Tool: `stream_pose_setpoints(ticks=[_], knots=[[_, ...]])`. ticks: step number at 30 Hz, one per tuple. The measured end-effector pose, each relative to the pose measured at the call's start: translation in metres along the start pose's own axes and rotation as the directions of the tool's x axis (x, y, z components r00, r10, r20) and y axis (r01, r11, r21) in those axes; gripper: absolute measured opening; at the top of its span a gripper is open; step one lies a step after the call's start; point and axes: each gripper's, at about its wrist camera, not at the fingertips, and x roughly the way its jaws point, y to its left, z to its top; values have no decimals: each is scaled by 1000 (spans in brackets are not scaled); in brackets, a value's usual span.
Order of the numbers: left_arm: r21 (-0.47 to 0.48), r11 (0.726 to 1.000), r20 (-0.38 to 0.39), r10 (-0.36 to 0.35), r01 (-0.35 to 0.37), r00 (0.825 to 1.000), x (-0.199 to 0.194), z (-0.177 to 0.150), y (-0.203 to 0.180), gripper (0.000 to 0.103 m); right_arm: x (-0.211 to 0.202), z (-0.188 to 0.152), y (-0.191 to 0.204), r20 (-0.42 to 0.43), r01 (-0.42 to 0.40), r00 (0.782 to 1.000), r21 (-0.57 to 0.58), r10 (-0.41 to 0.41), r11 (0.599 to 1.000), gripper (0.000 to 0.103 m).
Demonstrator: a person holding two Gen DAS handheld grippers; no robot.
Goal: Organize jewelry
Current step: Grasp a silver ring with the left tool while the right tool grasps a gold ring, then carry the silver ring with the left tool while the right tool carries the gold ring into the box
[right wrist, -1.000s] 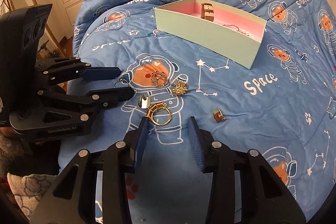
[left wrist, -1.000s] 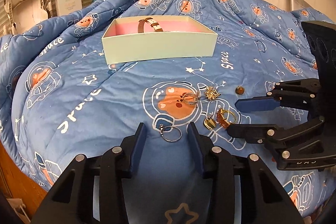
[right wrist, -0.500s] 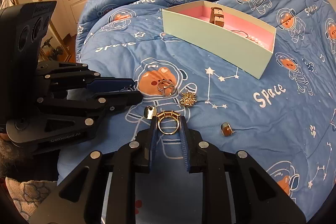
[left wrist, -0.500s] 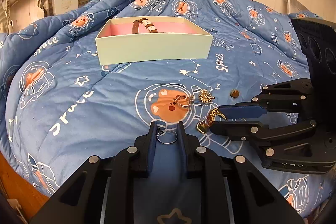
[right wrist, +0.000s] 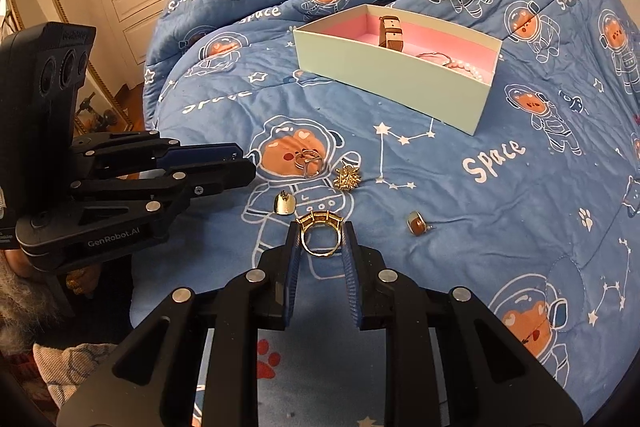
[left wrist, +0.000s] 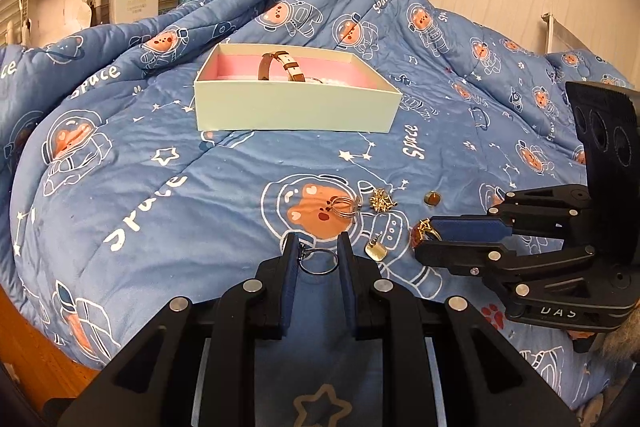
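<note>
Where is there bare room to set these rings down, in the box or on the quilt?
In the pale green cardboard box, the pink floor left of the brown leather strap is bare; its right end holds a pearl bracelet. The blue quilt between the box and the loose pieces is free. It is crowded around the gold spiky brooch.

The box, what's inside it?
Inside the box there's a brown strap standing on the pink lining, and a beaded chain lying beside it. The near wall hides part of the floor, so more could be there.
</note>
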Motion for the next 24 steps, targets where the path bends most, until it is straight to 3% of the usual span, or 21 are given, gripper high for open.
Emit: stream_pose_setpoints(ticks=[10,24], knots=[[-50,999,12,-18,19,1000,-3,27,12,19,-13,38,-1,51,-12,999,-1,13,1000,21],[-80,997,97,11,-3,995,4,119,41,19,-4,128,-29,113,31,993,15,-33,999,21]])
